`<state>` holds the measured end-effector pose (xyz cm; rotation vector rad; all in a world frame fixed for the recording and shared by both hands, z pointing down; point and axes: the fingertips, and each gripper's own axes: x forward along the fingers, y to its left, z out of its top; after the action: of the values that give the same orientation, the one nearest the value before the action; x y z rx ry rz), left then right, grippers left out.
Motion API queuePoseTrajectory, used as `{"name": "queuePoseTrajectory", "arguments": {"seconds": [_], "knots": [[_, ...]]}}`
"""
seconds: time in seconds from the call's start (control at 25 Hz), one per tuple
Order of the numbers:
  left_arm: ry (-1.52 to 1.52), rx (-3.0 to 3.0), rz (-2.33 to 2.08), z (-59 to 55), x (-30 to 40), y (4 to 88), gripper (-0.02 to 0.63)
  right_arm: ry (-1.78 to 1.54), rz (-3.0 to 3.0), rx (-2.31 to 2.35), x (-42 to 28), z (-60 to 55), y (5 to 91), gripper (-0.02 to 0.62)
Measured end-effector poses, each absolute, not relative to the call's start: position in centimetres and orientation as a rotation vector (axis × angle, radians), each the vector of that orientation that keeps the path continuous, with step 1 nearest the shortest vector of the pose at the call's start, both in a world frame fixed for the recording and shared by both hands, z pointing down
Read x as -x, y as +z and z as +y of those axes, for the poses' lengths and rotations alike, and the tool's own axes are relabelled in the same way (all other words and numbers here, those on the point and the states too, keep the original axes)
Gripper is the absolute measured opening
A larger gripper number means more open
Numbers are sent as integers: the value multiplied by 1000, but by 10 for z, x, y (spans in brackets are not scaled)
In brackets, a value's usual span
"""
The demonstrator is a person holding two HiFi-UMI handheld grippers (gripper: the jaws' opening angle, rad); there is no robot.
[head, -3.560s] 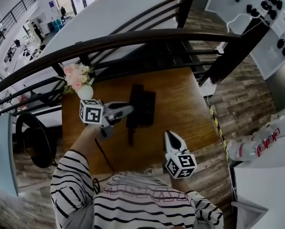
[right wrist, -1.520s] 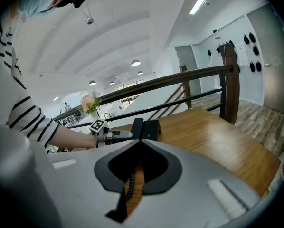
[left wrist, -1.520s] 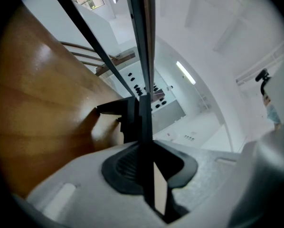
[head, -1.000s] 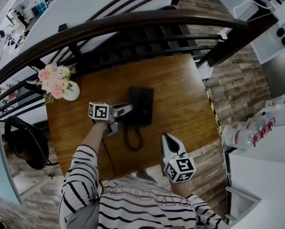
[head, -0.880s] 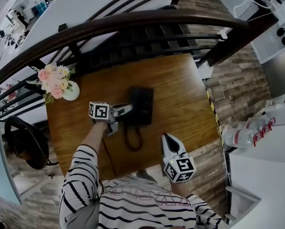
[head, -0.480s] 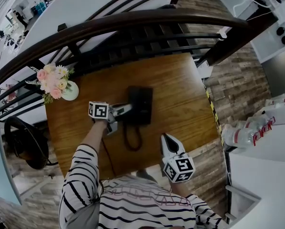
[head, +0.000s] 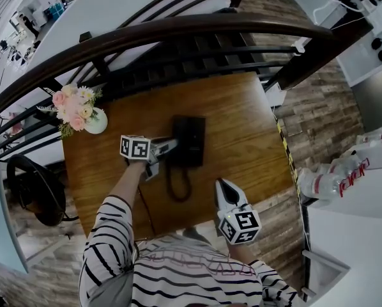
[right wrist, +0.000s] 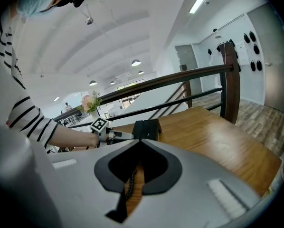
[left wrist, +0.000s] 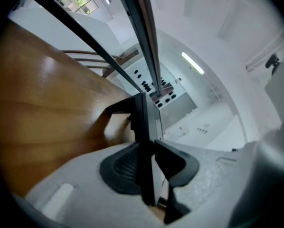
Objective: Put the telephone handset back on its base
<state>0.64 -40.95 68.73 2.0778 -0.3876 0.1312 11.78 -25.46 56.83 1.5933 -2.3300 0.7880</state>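
Observation:
A black telephone base (head: 196, 142) sits mid-table, and the black handset (head: 180, 141) lies along its left side. Its coiled cord (head: 178, 185) loops toward the near edge. My left gripper (head: 168, 148) reaches in from the left. In the left gripper view the handset (left wrist: 143, 122) stands between the jaws of the left gripper (left wrist: 149, 146). Those jaws are opening, but both pads touch it. My right gripper (head: 224, 189) hovers shut near the table's front edge with nothing in it. In the right gripper view the right gripper (right wrist: 139, 144) points at the phone (right wrist: 146, 128).
The phone is on a brown wooden table (head: 242, 126). A white vase of pink flowers (head: 82, 112) stands at its back left corner. A dark curved railing (head: 178, 34) runs behind the table. Bottles (head: 331, 179) lie on a white surface to the right.
Since the earliest frame the handset has come down onto the base and the cord has curled into a loop. Over the last second neither gripper has visibly moved.

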Motion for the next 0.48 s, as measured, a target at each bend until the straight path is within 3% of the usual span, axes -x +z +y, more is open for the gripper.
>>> {"name": "queuePoseTrajectory", "arguments": {"seconds": [0.48], "knots": [[170, -2114, -560, -412, -1, 682, 114, 770, -2350, -1587, -116, -252, 561, 0]]}}
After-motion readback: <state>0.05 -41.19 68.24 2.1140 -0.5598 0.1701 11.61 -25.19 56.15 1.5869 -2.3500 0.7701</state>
